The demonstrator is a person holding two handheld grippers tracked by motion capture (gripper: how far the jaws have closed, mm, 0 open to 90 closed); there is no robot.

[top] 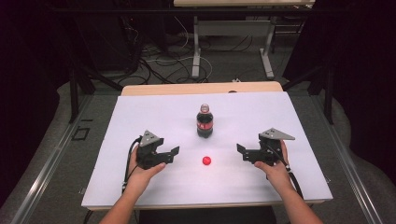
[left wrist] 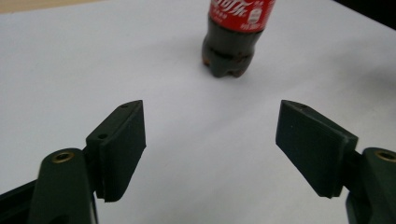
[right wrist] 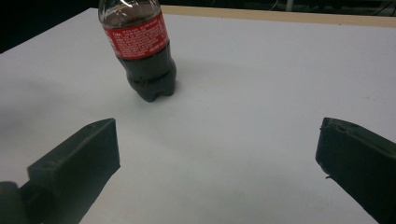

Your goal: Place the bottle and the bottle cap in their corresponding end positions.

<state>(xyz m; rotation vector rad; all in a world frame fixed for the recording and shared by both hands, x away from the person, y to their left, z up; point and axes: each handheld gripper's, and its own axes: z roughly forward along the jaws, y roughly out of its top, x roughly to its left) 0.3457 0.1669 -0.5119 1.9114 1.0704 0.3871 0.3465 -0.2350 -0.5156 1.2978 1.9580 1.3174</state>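
Observation:
A small cola bottle (top: 204,122) with a red label stands upright mid-table, without its cap; its base appears ahead in the left gripper view (left wrist: 229,56) and at upper left in the right gripper view (right wrist: 149,70). A red bottle cap (top: 206,161) lies on the white sheet in front of the bottle. My left gripper (top: 173,154) is left of the cap, jaws apart and empty (left wrist: 210,144). My right gripper (top: 242,151) is right of the cap, open wide with nothing between its jaws (right wrist: 217,163). Both point inward toward the bottle.
The white sheet (top: 140,116) covers a wooden table whose far edge (top: 201,87) shows behind. Beyond it are cables on the floor and the legs of another table (top: 196,56). Dark curtains flank both sides.

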